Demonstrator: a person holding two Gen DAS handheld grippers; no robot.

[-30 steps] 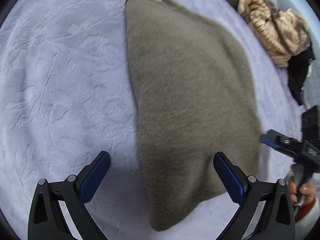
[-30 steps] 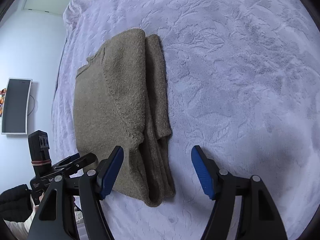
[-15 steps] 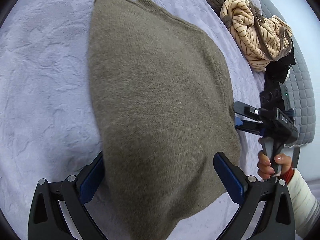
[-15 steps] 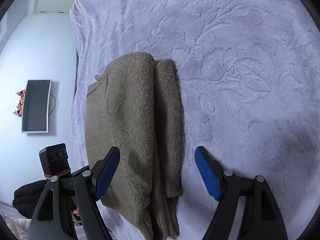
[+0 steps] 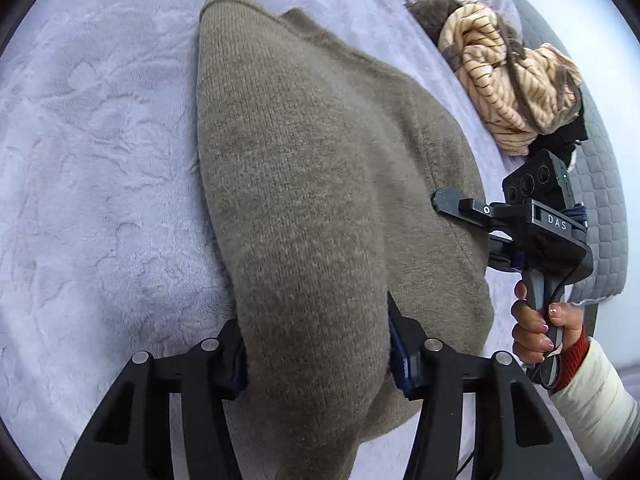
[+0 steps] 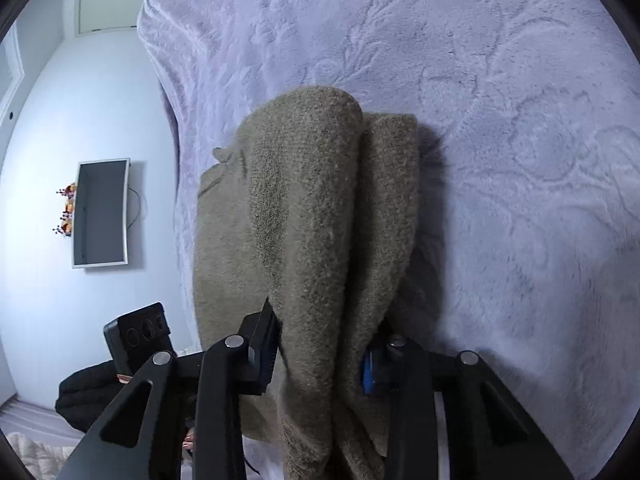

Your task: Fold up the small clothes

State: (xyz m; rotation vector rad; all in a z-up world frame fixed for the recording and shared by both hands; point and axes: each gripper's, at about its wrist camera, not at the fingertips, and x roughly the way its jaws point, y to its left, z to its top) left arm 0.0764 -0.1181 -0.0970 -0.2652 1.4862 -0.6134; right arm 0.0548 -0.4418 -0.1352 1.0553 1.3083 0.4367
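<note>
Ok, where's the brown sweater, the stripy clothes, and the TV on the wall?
brown sweater (image 5: pixel 304 184), left wrist view, middle of its knitted top surface.
stripy clothes (image 5: pixel 496 80), left wrist view, on the striped bundle's front.
TV (image 6: pixel 102 212), right wrist view, middle of its dark screen.

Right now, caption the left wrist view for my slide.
Both grippers, left and right, clamp the folded olive sweater on a lavender bedspread.
</note>
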